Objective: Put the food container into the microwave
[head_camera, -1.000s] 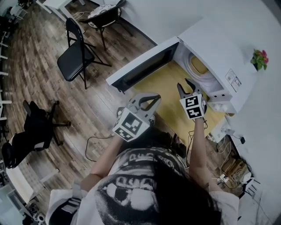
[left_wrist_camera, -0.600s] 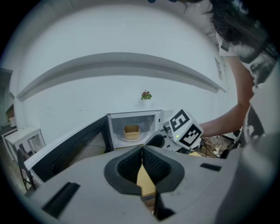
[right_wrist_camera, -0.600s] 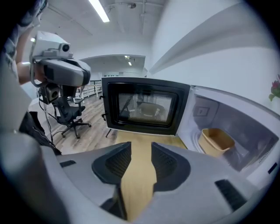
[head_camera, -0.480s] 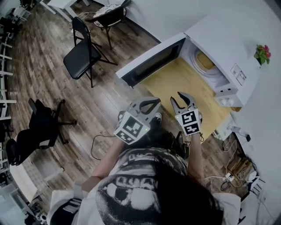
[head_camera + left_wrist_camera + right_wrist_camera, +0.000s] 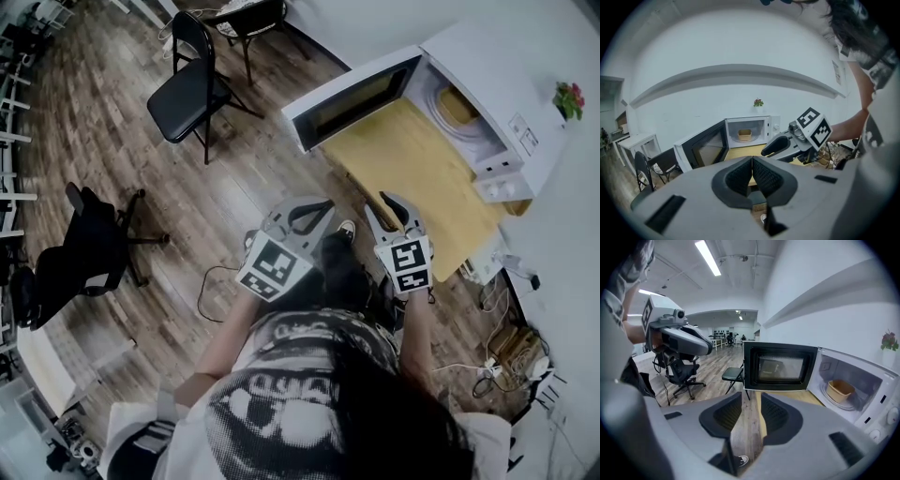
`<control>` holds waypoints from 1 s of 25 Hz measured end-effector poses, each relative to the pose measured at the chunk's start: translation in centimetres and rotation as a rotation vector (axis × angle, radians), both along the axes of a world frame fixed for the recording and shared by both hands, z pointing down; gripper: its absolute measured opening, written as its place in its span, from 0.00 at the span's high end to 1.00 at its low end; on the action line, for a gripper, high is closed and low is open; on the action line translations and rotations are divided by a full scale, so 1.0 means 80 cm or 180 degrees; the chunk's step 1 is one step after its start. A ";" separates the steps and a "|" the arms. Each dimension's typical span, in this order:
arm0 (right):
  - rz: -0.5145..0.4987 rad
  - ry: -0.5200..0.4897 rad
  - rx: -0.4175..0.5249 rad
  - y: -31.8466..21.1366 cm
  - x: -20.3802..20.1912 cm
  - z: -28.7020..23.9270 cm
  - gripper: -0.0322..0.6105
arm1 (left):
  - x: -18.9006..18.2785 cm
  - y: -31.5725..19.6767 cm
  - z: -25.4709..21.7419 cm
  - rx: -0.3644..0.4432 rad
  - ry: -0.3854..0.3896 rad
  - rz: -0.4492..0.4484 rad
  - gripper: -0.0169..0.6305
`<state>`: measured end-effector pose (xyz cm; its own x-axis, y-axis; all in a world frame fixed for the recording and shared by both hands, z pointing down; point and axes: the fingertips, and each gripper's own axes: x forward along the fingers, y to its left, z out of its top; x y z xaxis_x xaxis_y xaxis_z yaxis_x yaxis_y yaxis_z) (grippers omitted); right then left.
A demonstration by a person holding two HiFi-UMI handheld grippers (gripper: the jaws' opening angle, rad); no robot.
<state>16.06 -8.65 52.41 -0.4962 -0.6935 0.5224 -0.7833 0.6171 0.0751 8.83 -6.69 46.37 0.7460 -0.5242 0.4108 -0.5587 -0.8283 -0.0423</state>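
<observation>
Left tool (image 5: 752,168) closed, right tool (image 5: 751,416) slightly apart; food container (image 5: 841,389) far ahead inside microwave (image 5: 487,56)

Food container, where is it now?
In the right gripper view the food container sits at the right, inside the open microwave, on its turntable.

A light wooden desk (image 5: 405,161) stands against a white wall (image 5: 366,26). Off its left edge, a black folding chair (image 5: 192,92) and a black office chair (image 5: 82,264) sit on wood-plank flooring (image 5: 103,169). A small pink-flowered plant (image 5: 569,97) shows above the far right corner. Cables (image 5: 499,354) tangle by the near right corner.
</observation>
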 end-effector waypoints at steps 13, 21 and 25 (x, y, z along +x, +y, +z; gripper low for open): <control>-0.0114 -0.0247 0.0333 0.103 -0.074 -0.057 0.87 | -0.063 0.084 -0.008 0.0072 0.0164 -0.0159 0.97; -0.0163 -0.0340 0.0490 0.148 -0.094 -0.076 0.94 | -0.066 0.124 -0.012 0.0141 0.0236 -0.0055 0.97; -0.0206 -0.0397 0.0495 0.163 -0.096 -0.082 0.95 | -0.061 0.132 -0.017 0.0197 0.0279 -0.0018 0.97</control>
<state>8.35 4.35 45.83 -0.5963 -0.7256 0.3434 -0.7517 0.6549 0.0784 3.94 3.85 44.98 0.7746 -0.5509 0.3107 -0.5672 -0.8224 -0.0441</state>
